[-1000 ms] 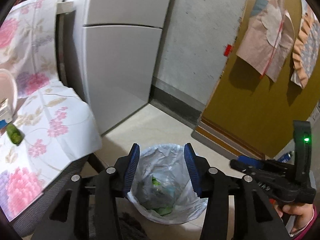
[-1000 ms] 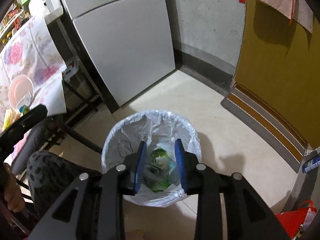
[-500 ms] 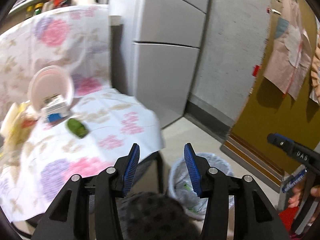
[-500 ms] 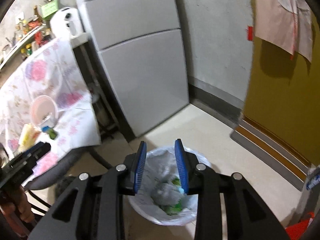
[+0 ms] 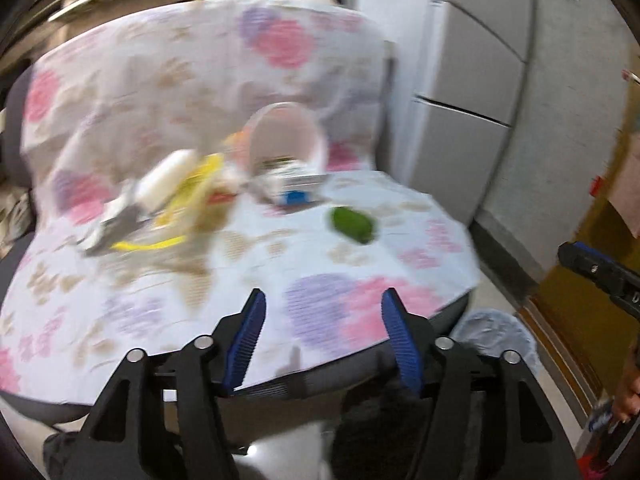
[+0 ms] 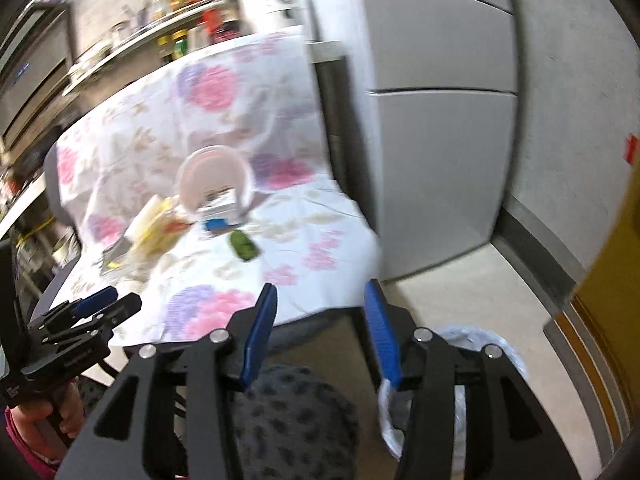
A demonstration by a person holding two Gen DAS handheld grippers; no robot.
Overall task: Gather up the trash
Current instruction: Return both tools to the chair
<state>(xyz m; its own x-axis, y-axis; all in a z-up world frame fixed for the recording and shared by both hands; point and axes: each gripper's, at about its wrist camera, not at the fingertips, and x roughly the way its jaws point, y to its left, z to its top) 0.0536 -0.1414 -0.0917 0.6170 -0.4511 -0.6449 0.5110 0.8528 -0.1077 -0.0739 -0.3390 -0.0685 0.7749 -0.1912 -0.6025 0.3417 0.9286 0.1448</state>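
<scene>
Trash lies on a floral-covered chair seat [image 5: 320, 300]: a green wrapper [image 5: 352, 224], a pink tipped-over cup [image 5: 286, 140] with a small carton [image 5: 296, 186] in front, and yellow and white wrappers [image 5: 176, 192]. The same things show in the right wrist view: green wrapper [image 6: 243, 245], pink cup [image 6: 214, 180]. My left gripper [image 5: 322, 342] is open and empty over the seat's front edge. My right gripper [image 6: 322, 332] is open and empty, near the seat's front right corner. The white-bagged trash bin [image 5: 498, 340] [image 6: 476, 344] stands on the floor to the right.
A grey fridge [image 6: 436, 128] stands behind the chair on the right. A shelf with bottles [image 6: 172, 32] runs along the back. A mustard door [image 5: 580, 300] is at far right. A dark spotted cushion [image 6: 292, 420] sits below the grippers.
Both grippers have swung up and left from over the trash bin to face the chair seat. Both have opened wider. The views are blurred by motion.
</scene>
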